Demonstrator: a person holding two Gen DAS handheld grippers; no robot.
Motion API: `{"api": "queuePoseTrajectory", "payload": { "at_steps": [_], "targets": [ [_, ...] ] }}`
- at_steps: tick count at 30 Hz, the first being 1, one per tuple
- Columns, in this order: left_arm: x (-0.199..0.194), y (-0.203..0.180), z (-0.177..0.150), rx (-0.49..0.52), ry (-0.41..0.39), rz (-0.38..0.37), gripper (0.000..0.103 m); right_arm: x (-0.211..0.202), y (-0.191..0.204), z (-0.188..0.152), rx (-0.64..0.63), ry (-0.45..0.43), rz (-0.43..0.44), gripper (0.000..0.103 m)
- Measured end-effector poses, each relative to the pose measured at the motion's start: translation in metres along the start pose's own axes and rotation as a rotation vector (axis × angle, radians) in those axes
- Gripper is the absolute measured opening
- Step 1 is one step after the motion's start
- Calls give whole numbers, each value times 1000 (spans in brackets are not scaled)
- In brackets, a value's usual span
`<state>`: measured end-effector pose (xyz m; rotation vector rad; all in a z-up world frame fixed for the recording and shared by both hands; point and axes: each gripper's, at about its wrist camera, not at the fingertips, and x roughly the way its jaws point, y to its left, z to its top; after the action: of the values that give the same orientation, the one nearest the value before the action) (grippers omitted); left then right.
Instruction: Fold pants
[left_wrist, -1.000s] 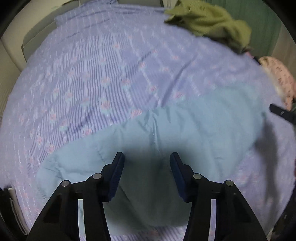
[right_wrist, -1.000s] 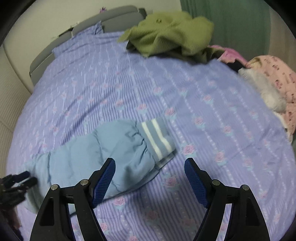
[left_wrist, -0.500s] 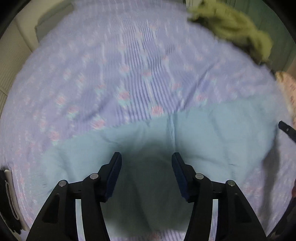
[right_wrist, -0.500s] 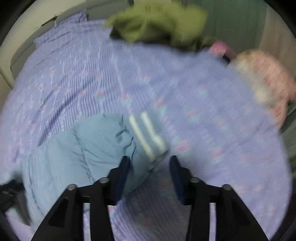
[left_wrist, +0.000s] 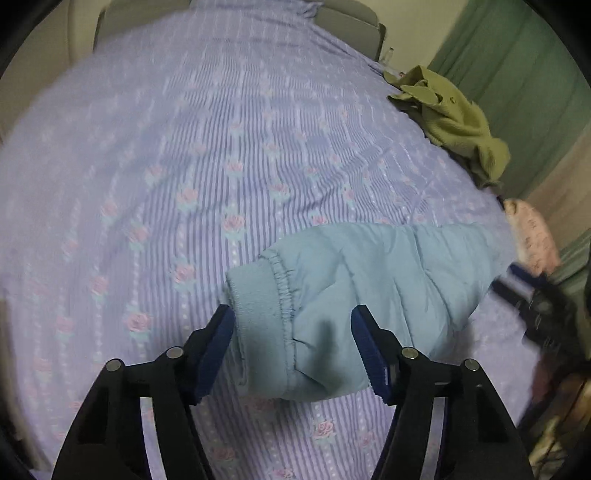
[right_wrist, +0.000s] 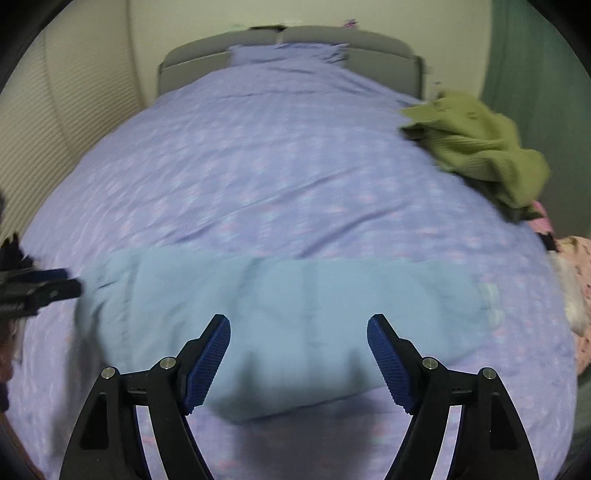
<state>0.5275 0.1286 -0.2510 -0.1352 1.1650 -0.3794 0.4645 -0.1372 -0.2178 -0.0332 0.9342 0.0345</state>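
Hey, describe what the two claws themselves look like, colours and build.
Both match: the left claw and right claw each have two black angular plastic arms studded with silver pivot screws, ending in dark blue ribbed pads. No cables, markings or sleeves show.

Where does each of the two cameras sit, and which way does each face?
Left wrist: on the left gripper, looking down past open fingers at the pants waistband end.
Right wrist: on the right gripper, jaws opening, above the pants' middle; left gripper shows at the edge.
Shared: pants, bedspread, green garment.
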Motion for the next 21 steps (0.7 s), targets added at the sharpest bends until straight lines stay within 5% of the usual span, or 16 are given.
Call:
{"api": "queuePoseTrajectory", "payload": {
  "at_steps": [2,9,10,14,21],
  "targets": [
    [14,15,1,-56,30,-31,53,9,16,-1,-10,13,29,77],
    [50,36,4,-167,79,-101,53,34,43,-8,-47,97,15,77],
    [54,35,3,-174,81,-110,46,36,42,-8,-43,104,11,77],
    [47,27,0,-157,53,-98,17,42,42,-11,-17,136,3,77],
    [19,26,2,-80,-12,25,13,46,52,-6,-35,132,22,77]
  ]
}}
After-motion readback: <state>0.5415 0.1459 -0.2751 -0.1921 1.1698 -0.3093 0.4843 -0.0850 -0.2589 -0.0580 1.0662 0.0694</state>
